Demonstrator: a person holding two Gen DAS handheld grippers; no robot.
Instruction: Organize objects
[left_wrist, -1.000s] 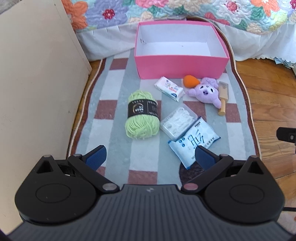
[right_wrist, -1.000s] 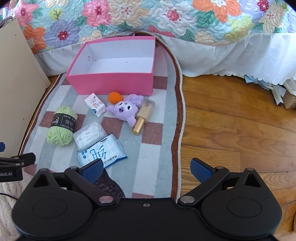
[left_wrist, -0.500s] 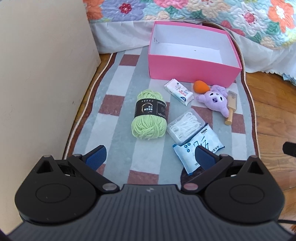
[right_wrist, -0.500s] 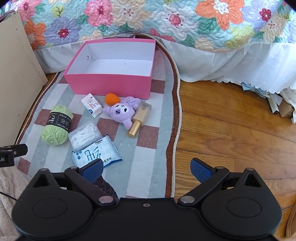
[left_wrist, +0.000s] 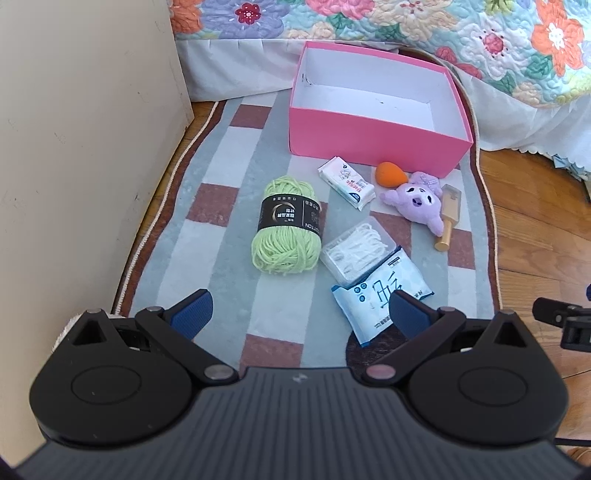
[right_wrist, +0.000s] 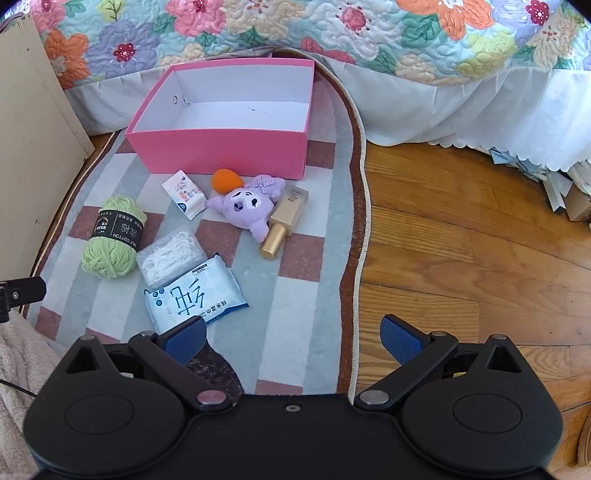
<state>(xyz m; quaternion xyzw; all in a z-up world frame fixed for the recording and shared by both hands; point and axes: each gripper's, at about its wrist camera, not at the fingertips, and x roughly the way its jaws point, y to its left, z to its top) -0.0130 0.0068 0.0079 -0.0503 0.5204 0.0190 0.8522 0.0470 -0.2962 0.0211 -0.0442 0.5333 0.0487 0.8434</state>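
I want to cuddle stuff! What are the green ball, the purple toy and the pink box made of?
The green ball looks like soft matte yarn: twisted strands show, and its band reads "cotton". The purple toy seems to be fuzzy plush fabric, with a stitched face and a bow. The pink box looks like stiff cardboard, smooth pink outside and plain white inside, with thin straight walls.

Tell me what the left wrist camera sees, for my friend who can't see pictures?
The open left gripper hovers over a striped rug with green yarn, floss picks, blue wipes, a tissue pack, an orange sponge, a purple plush toy and a gold bottle. Behind them sits an empty pink box, near a flowery bed quilt.
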